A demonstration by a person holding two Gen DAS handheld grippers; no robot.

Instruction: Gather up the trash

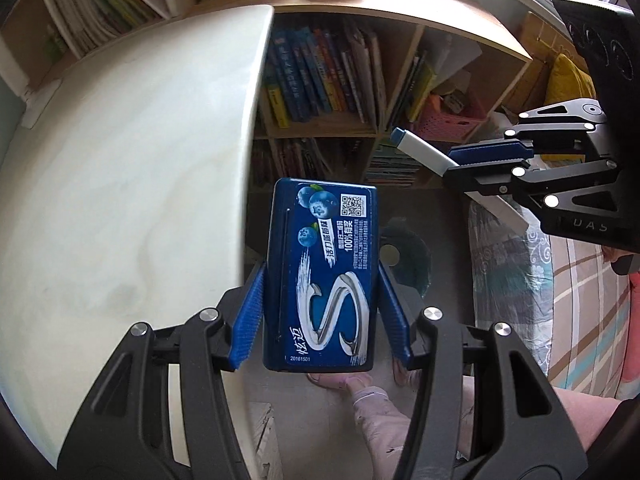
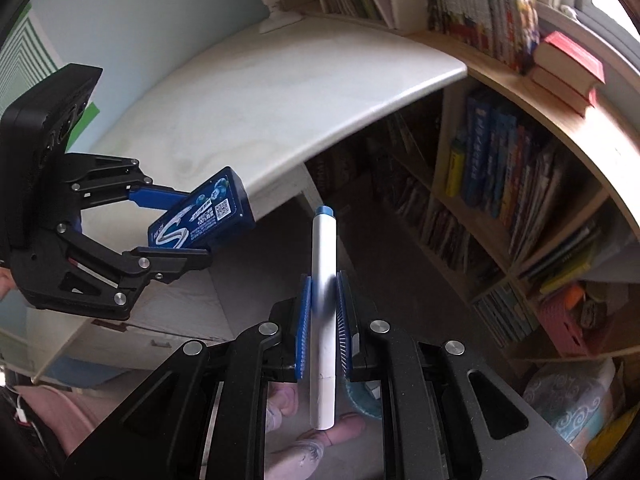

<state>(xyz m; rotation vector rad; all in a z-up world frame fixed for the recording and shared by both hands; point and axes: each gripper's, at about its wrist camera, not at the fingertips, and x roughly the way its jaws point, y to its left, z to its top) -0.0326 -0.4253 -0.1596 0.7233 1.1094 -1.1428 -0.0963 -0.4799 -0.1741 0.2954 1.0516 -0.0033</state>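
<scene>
**Both grippers loaded, both off the desk**

Blue pads of your left gripper (image 1: 320, 312) sit at the bottom centre of the left wrist view, closed flat against the long sides of the gum box (image 1: 320, 276). Your hold covers roughly the lower half of the box, with the upper half sticking out past the pads toward the middle of the frame. It looks like a thin, light carton: stiff along its edges, probably easy to crush across its broad printed face, and glossy enough to slide. Holding it by the narrow sides, as you do now, seems the safest choice; keep the squeeze gentle.

Your right gripper (image 2: 322, 312) is in the lower centre of the right wrist view, its fingers nearly together and pinching the white marker (image 2: 323, 280) around mid-length. The blue cap points up the frame and the tail hangs down past the pads. A smooth round barrel like this is likely light and rigid, yet prone to pivot or slip, so keep your hold near the middle.

Both items hang beyond the edge of the white desk (image 1: 140, 160), in front of the bookshelf (image 2: 520, 184). A dark round shape, maybe a bin (image 1: 406, 256), shows below the box; I can't tell for sure.
</scene>
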